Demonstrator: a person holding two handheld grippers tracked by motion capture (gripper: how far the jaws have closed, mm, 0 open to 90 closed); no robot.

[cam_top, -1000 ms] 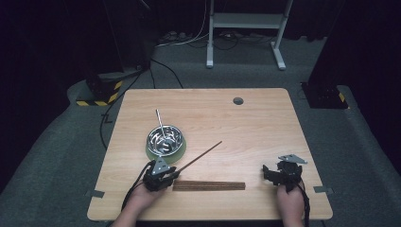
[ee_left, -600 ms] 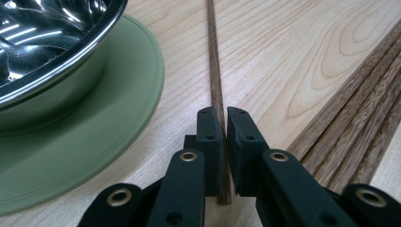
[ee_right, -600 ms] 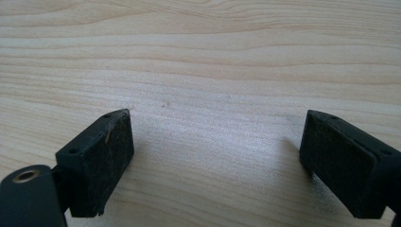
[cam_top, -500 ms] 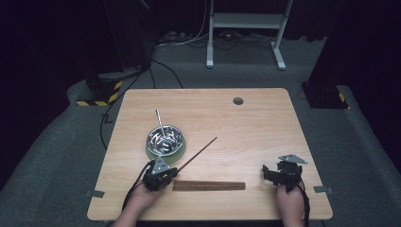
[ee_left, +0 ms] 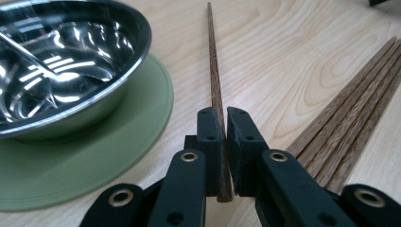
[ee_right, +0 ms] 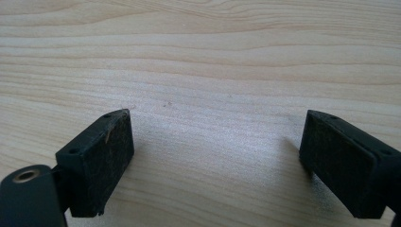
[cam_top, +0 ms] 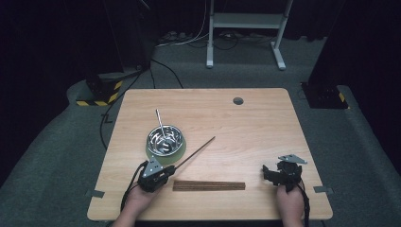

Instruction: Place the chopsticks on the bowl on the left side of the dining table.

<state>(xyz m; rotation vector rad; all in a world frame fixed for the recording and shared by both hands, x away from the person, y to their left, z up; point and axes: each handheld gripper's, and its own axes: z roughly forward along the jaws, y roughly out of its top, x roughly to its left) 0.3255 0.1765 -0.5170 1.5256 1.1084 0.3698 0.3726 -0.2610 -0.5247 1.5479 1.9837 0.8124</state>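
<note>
high view: left gripper (cam_top: 166, 171) pinches chopstick (cam_top: 195, 151) beside bowl (cam_top: 164, 139), no writing legible | left gripper view: pads clamped on chopstick (ee_left: 215, 90), bundle (ee_left: 350, 123) alongside | right gripper view: right gripper (ee_right: 213, 161) spread over table (ee_right: 213, 56)

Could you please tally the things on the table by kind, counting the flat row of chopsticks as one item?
Bowl: 1
Green mat: 1
Metal handle in the bowl: 1
Single chopstick: 1
Chopstick row: 1 (sticks too close together to count)
Total: 5
</note>
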